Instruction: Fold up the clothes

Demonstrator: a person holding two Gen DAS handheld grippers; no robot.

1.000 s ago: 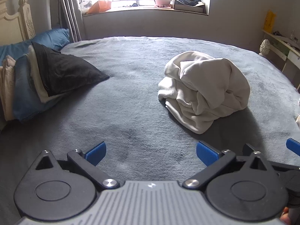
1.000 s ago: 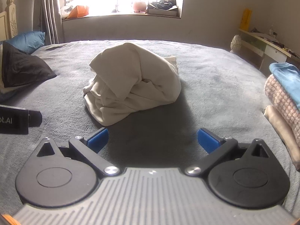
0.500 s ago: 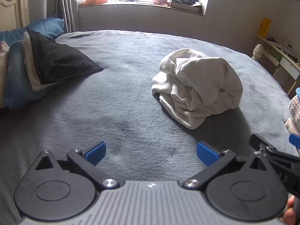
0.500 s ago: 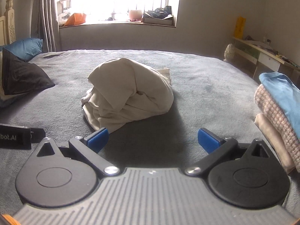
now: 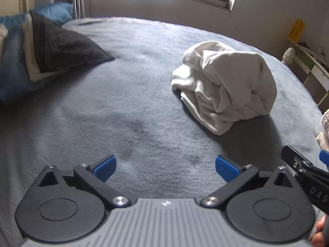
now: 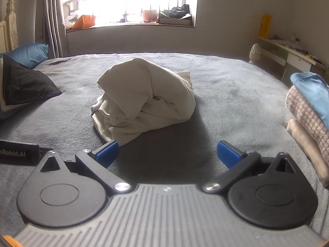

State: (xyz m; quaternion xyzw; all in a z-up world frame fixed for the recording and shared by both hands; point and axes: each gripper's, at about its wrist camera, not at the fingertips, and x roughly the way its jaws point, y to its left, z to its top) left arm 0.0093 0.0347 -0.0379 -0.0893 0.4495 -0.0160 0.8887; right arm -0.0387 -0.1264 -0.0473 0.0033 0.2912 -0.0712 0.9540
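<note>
- Cream garment crumpled in heap mid-bed, unfolded.
- Folded stack at right edge.
- Left hand-held gripper and right hand-held gripper wide apart, holding nothing.

Soft cloth on a plush bed, hard matt plastic on the tools.

The bed cover is grey, short-piled cloth, velvety and matt, with darker brushed patches in the nap. The cream garment looks like thick, soft knit cloth, matt and heavily creased. The dark pillow has a finely textured, dull cloth face. In the folded stack, the blue piece looks smooth, the one under it a coarse checked weave, the lowest plain beige cloth. The left gripper and right gripper have matt black plastic arms, ribbed grey plastic bodies, shiny metal pivot pins, and blue pads of dull plastic or rubber.
</note>
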